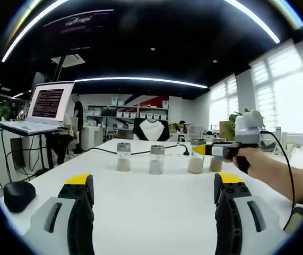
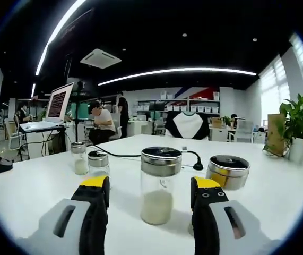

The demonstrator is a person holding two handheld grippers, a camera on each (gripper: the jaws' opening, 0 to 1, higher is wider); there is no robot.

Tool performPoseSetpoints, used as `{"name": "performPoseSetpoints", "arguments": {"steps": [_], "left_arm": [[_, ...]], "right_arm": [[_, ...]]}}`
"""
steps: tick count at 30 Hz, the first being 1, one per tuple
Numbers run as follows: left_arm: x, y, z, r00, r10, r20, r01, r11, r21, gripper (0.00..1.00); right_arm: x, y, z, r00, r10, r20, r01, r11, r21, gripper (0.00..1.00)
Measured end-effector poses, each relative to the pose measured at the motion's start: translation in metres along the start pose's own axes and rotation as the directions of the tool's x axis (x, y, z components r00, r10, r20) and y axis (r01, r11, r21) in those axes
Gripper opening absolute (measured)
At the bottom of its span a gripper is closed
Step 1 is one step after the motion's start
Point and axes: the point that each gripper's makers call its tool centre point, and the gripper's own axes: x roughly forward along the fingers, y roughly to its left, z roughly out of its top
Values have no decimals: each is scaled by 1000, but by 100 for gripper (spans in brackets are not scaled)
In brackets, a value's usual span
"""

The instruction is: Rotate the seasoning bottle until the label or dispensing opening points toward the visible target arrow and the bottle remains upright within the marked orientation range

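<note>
Your right gripper [image 2: 150,199] is the nearer one: in the right gripper view the seasoning bottle [image 2: 160,184] stands upright at centre frame, its long axis vertical, set between your two yellow-tipped jaws but just ahead of the tips. The jaws stand wide, clear of the glass on both sides, so nothing is held yet. A shorter metal-lidded jar [image 2: 228,171] sits just right of the bottle, and two small jars [image 2: 89,161] stand further off at left centre.

In the left gripper view, your left gripper [image 1: 154,194] hangs back low in the frame, jaws wide and empty, well apart from the row of jars on the white bench [image 1: 140,207]. There your right gripper [image 1: 223,150] reaches in from the right toward the bottle [image 1: 196,156].

No target arrow or label can be made out. Judging from this, push the right jaws forward around the bottle's body, then close and twist about its vertical axis.
</note>
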Motion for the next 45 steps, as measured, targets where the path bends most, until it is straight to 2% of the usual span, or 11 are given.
{"name": "performPoseSetpoints", "arguments": {"steps": [3, 6, 9, 23, 27, 29, 33, 34, 45], "left_arm": [[1, -2, -2, 1000, -6, -6, 6, 1000, -2, 99], [1, -5, -3, 1000, -6, -8, 6, 1000, 2, 99], [1, -9, -3, 1000, -21, -9, 21, 1000, -5, 99], [1, -10, -3, 1000, -25, -8, 25, 1000, -13, 99], [0, -10, -3, 1000, -23, -6, 23, 1000, -12, 99], [0, -10, -3, 1000, -24, -8, 24, 1000, -14, 99], [1, -10, -6, 1000, -22, -13, 22, 1000, -17, 99], [1, -9, -6, 1000, -20, -10, 20, 1000, -18, 98], [0, -7, -4, 1000, -10, -4, 10, 1000, -9, 98]], "right_arm": [[7, -7, 1, 1000, -21, 0, 21, 1000, 19, 64], [16, -5, 6, 1000, -1, 14, 1, 1000, 27, 63], [21, -3, 9, 1000, 2, 12, -2, 1000, 1, 63], [36, -8, 16, 1000, -24, 2, 24, 1000, 16, 59], [36, -12, 13, 998, -53, -13, 54, 998, 31, 53], [37, -11, 14, 999, -46, -1, 46, 998, 41, 52], [40, -12, 12, 999, -50, -12, 50, 999, 2, 43], [41, -17, 11, 997, -69, -13, 69, 998, -10, 41], [43, -17, 11, 997, -74, -11, 74, 997, 5, 40]]}}
